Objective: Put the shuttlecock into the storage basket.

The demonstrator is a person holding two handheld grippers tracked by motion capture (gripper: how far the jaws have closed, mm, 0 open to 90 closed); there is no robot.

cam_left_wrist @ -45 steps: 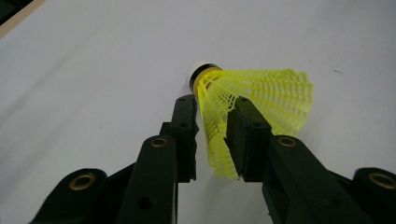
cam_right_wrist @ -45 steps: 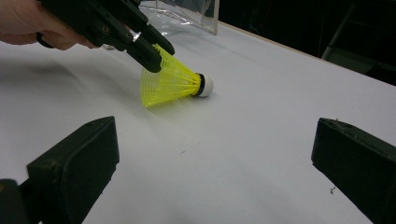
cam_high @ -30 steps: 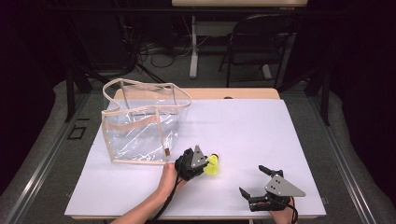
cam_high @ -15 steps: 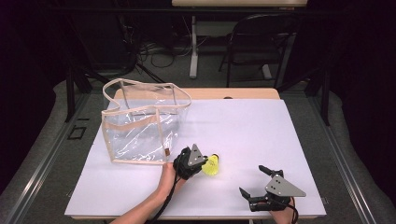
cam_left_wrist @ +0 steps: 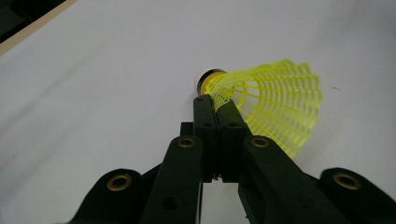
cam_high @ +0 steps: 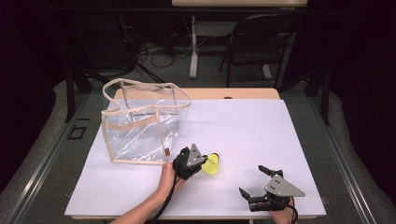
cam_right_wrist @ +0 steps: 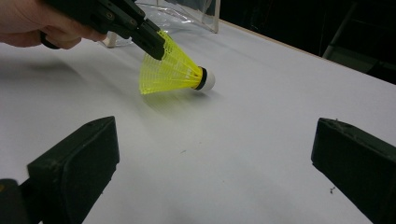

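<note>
Between your left gripper's [cam_high: 201,160] jaws sits the edge of the yellow shuttlecock's [cam_high: 211,164] mesh skirt. The jaws are pinched nearly flat together on the mesh in the left gripper view [cam_left_wrist: 215,105], with the skirt [cam_left_wrist: 275,105] fanning out to the right of the jaw tips and the cork head just beyond them. In the right gripper view the same gripper [cam_right_wrist: 156,46] comes in from the upper left, your left hand [cam_right_wrist: 32,23] behind it, and the shuttlecock [cam_right_wrist: 180,70] lies tilted, white head pointing away from that gripper and low at the white table surface [cam_right_wrist: 261,107]; whether the head touches the surface you cannot tell from these views, though a shadow lies right under the skirt.

Behind and to the left of your left gripper, just beside it, stands the clear plastic bag [cam_high: 142,123] with beige trim, upright and open at the top, handles arching over the opening. A corner of it appears at the top of the right gripper view.

Your right gripper [cam_high: 254,184] rests near the front edge of the table [cam_high: 280,126], well apart from the shuttlecock and to the right of your left gripper. Its jaws are spread wide, with nothing between them; in its own view the two black jaws frame bare white surface.
</note>
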